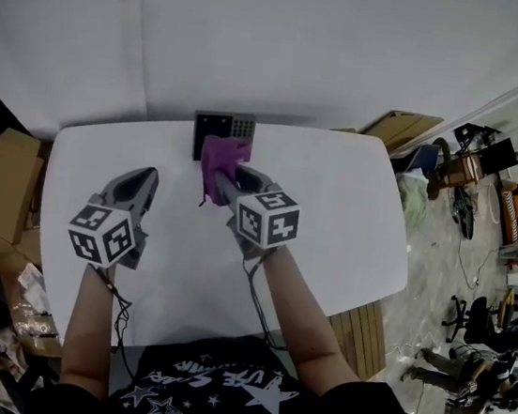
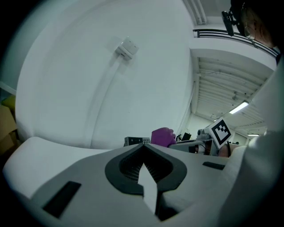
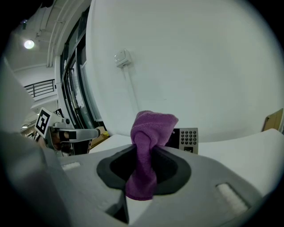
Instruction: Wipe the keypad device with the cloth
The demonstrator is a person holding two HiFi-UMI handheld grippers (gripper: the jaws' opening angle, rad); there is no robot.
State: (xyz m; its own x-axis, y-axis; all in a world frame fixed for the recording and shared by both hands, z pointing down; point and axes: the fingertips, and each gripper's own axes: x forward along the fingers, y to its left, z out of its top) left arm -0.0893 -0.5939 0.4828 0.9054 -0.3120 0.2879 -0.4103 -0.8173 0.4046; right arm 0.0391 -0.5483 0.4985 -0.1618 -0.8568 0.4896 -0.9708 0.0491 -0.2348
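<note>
Gripping item: right tool [image 1: 227, 184], centre of the head view. Its jaws are closed on the waist of a purple cloth [image 3: 148, 146]. One bunched end stands above the jaw tips and the other hangs below them, toward the camera.

Second tool: left tool [image 1: 145, 180], left of centre in the head view. Its jaws are together with nothing between them, and it hovers over bare bench, well apart from the work.

Task's thing: keypad device [image 1: 223, 135], a dark, roughly square panel at the far edge of the white bench [image 1: 351, 223], hard by the wall, upper centre of the head view.
- Its key block sits at its upper right corner.
- Its face shows from above; flat or propped cannot be told.

Governing relation: the device lies straight ahead of the right tool, along the line of its jaws.
- In the head view the cloth's upper end overlaps the panel's lower part.
- In the right gripper view the keys show just right of the cloth and behind it.
- Contact between cloth and face cannot be confirmed.
- The right tool is much the nearer of the two. The left tool sees the device off to its right.

Judgement: the wipe calls for a short forward and sideways sweep across the face. The close wall limits forward travel.

Surroundings: cardboard boxes [image 1: 2, 182] off the bench at the left edge of the frame; a wooden board [image 1: 402, 127] at upper right. Nothing on the bench stands between cloth and device.
</note>
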